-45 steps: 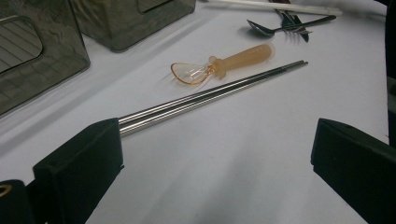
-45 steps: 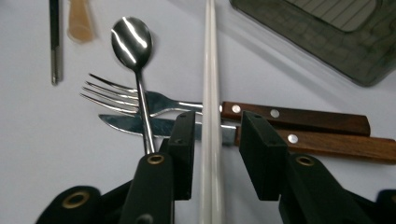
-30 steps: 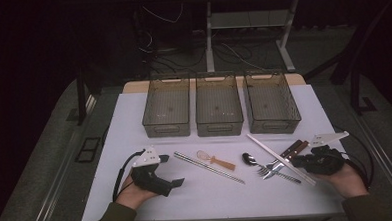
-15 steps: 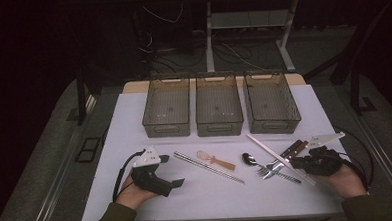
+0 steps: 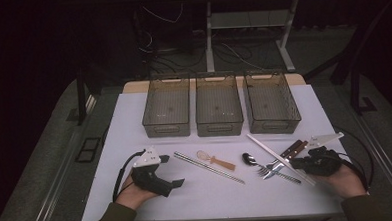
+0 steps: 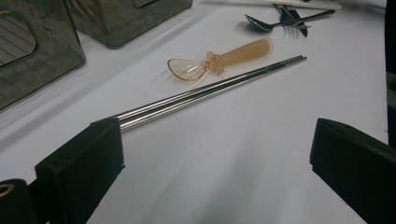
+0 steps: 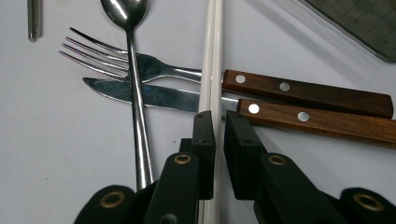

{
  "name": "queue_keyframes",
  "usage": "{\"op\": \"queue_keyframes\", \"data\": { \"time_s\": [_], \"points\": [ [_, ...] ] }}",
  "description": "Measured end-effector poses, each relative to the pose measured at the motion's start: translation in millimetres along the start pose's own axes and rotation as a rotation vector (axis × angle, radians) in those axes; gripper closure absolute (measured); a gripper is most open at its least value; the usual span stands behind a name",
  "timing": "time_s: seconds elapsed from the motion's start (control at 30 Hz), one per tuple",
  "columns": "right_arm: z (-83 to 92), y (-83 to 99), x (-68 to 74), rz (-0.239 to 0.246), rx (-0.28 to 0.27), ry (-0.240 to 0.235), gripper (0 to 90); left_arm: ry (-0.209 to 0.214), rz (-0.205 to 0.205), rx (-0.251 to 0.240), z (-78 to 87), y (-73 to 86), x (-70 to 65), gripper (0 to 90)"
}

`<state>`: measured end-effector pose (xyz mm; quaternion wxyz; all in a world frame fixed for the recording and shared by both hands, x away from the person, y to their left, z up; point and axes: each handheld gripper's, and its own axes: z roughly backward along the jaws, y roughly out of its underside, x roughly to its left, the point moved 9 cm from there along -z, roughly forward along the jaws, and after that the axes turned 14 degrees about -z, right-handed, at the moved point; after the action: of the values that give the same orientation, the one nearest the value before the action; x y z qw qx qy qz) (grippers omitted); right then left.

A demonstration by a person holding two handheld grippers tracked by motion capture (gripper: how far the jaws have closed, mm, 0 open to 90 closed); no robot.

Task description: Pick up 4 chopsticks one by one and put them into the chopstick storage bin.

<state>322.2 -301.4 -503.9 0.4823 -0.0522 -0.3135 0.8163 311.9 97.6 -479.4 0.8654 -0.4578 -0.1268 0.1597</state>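
Item in hand: one pair of white chopsticks (image 7: 212, 60), lying diagonally at the right of the table (image 5: 134, 108), crossing over the fork and knife. My right gripper (image 7: 219, 126) has its jaws nearly together around the near end of that pair; the sticks run between the pads, which look clamped on them, and the pair has not left the table. My left gripper (image 5: 174, 182) rests low at the left with its jaws spread wide and nothing between them, its left pad (image 6: 84, 163) just beside the tip of the steel chopsticks (image 6: 210, 91). Progress, as I judge it: sorting has barely begun; all three bins appear empty and every utensil lies on the cloth, so the lift and drop of the white pair and everything after it remain. Count: white chopsticks, one pair; steel chopsticks, one pair, left of centre; small orange plastic spoon (image 6: 219, 60), one, just beyond them; metal spoon (image 7: 133, 84), one, laid across the fork tines and knife tip; fork (image 7: 140, 65), one, wooden handle; knife (image 7: 154, 95), one, wooden handle, beside the fork; dark mesh bins (image 5: 219, 107), three, side by side along the far edge.
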Motion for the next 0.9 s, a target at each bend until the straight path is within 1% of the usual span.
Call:
{"op": "queue_keyframes", "data": {
  "time_s": [0.37, 0.57, 0.63, 0.73, 0.87, 0.9],
  "points": [
    [-3.2, 2.0, -2.0, 0.011, 0.014, 0.010, 82.6, 0.001, 0.001, 0.000, -0.1, 0.0, -0.2, 1.4],
    [-4.8, 3.7, -1.8, 0.005, 0.025, 0.011, 82.6, 0.000, 0.001, -0.001, -0.1, -0.1, -0.3, 1.4],
    [-7.0, 5.1, -2.2, 0.016, 0.034, 0.019, 82.5, 0.000, 0.001, -0.001, -0.1, -0.1, -0.3, 1.4],
    [-7.2, 5.2, -1.8, 0.015, 0.036, 0.020, 82.4, 0.000, 0.000, 0.000, -0.2, 0.0, -0.4, 1.4],
    [-8.1, 4.6, -0.3, 0.045, 0.050, 0.046, 82.1, 0.001, -0.001, 0.002, -0.5, 0.2, -0.5, 1.4],
    [-8.1, 4.6, -0.3, 0.045, 0.050, 0.046, 82.1, 0.000, -0.001, 0.002, -0.6, 0.2, -0.5, 1.4]
  ]
}}
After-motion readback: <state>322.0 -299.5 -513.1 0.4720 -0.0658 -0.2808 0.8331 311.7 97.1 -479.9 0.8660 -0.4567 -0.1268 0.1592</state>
